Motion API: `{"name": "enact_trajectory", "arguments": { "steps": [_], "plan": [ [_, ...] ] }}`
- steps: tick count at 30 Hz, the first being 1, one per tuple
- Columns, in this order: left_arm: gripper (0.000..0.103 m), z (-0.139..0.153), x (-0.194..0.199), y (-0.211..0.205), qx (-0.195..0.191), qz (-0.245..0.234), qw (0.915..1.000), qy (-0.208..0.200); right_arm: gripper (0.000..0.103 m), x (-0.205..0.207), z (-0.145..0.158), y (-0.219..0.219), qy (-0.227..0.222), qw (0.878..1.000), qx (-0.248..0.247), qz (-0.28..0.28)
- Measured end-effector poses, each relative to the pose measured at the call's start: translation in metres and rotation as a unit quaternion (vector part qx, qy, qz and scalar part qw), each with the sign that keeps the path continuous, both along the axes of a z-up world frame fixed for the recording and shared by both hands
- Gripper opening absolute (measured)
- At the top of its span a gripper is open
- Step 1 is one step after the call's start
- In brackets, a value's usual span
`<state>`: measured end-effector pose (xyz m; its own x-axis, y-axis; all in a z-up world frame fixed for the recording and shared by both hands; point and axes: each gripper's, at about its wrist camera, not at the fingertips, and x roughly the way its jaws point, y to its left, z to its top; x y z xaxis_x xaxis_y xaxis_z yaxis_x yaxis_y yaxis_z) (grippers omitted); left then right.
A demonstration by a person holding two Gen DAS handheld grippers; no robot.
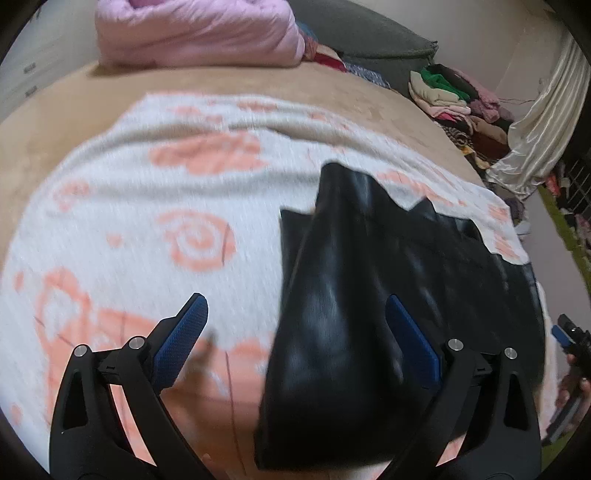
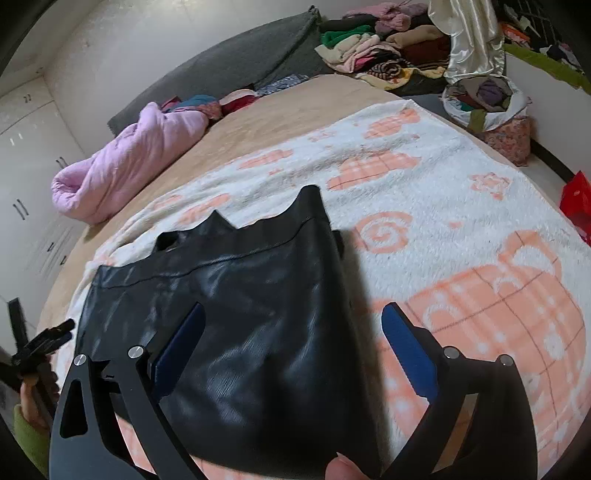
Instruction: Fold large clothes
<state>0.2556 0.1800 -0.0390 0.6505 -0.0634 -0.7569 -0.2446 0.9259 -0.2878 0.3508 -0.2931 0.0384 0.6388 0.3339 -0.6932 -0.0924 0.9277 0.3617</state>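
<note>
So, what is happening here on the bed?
A person is folding a black leather-like garment on a white and orange blanket spread over the bed. Both the left tool and the right tool are open, and neither grips it. The garment lies partly folded, one side turned over the rest.

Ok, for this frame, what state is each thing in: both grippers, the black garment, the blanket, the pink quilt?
Left gripper: open, nothing gripped.
Right gripper: open, nothing gripped.
Black garment: lying partly folded on the blanket.
Patterned blanket: spread flat over the bed.
Pink quilt: rolled up, at the bed's far side.
</note>
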Motion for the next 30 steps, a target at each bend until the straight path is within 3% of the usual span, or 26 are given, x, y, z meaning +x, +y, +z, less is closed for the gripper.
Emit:
{"name": "enact_trajectory", "arguments": {
  "steps": [10, 13, 14, 15, 16, 17, 18, 22, 24, 30],
  "plan": [
    [0.090, -0.031, -0.019, -0.008, -0.075, -0.018, 0.9968, 0.021, 0.095, -0.022, -0.030, -0.008, 0.045, 0.999, 0.026, 0.004],
    [0.090, -0.038, -0.023, -0.009, -0.103, -0.011, 0.9945, 0.016, 0.083, -0.021, -0.042, -0.012, 0.064, 0.996, 0.061, 0.007],
    [0.088, -0.038, -0.024, -0.010, -0.106, -0.010, 0.9943, 0.014, 0.083, -0.021, -0.048, -0.012, 0.074, 0.995, 0.071, 0.010],
    [0.076, -0.038, -0.025, -0.012, -0.109, -0.012, 0.9939, 0.012, 0.080, -0.019, -0.053, -0.012, 0.083, 0.993, 0.080, 0.012],
    [0.073, -0.038, -0.025, -0.015, -0.108, -0.013, 0.9939, 0.015, 0.077, -0.018, -0.060, -0.012, 0.091, 0.991, 0.094, 0.013],
    [0.069, -0.038, -0.024, -0.017, -0.100, -0.012, 0.9948, 0.016, 0.070, -0.017, -0.062, -0.012, 0.093, 0.990, 0.102, 0.013],
    [0.062, -0.037, -0.024, -0.020, -0.091, -0.013, 0.9956, 0.018, 0.055, -0.018, -0.064, -0.011, 0.093, 0.989, 0.112, 0.019],
    [0.047, -0.029, -0.030, -0.029, -0.058, -0.017, 0.9981, 0.015, 0.029, -0.024, -0.047, -0.006, 0.075, 0.993, 0.086, 0.029],
    [0.040, -0.023, -0.037, -0.028, -0.061, -0.018, 0.9980, 0.009, 0.026, -0.030, -0.040, -0.007, 0.070, 0.994, 0.083, 0.029],
    [0.040, -0.023, -0.066, -0.035, -0.066, -0.027, 0.9974, 0.004, 0.029, -0.045, -0.042, -0.012, 0.081, 0.994, 0.068, 0.012]
  ]
}}
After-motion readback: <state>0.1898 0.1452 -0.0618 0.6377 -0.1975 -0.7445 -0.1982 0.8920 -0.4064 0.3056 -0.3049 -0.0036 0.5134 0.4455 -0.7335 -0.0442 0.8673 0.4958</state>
